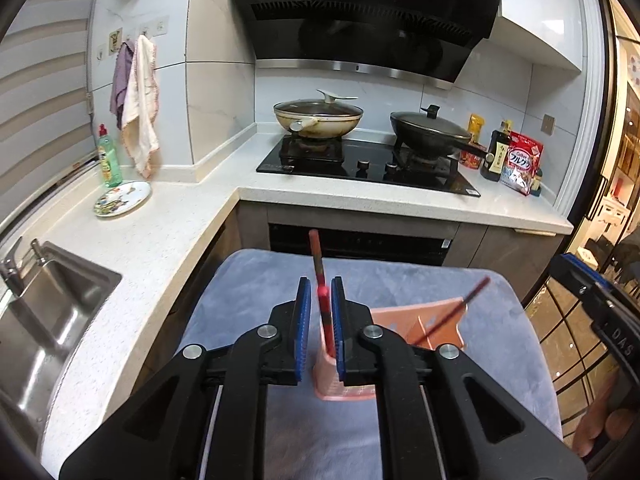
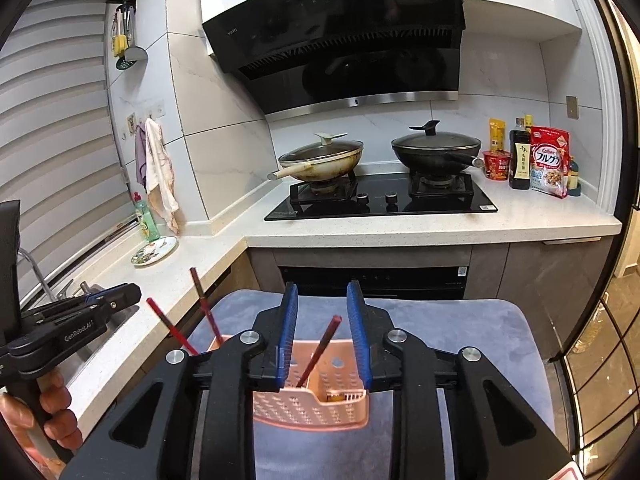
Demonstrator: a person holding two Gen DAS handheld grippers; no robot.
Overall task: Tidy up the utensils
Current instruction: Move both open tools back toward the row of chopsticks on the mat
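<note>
Left tongs [image 1: 321,312] narrowed around a red chopstick [image 1: 322,300], blue pads just beside the shaft on both sides; can't tell if actually pinching or only bracketing. Chopstick near upright, lower end down in the pink holder [image 1: 344,384]

Right tongs [image 2: 322,334] wide open, nothing held, hovering over the same pink holder [image 2: 312,404] with another chopstick [image 2: 318,354] leaning inside between the blue pads, touching neither

Two more chopsticks [image 2: 172,326] lean out of the holder's left side. Holder sits on grey-blue towel [image 2: 460,344]

Handling, judged: chopsticks light, stiff, thin, lacquer-smooth so likely slippery; best gripped mid-shaft, square to the pads, else likely to pivot. Holder thin perforated plastic, light, probably tips or slides on soft pile if a stick drags its rim
</note>
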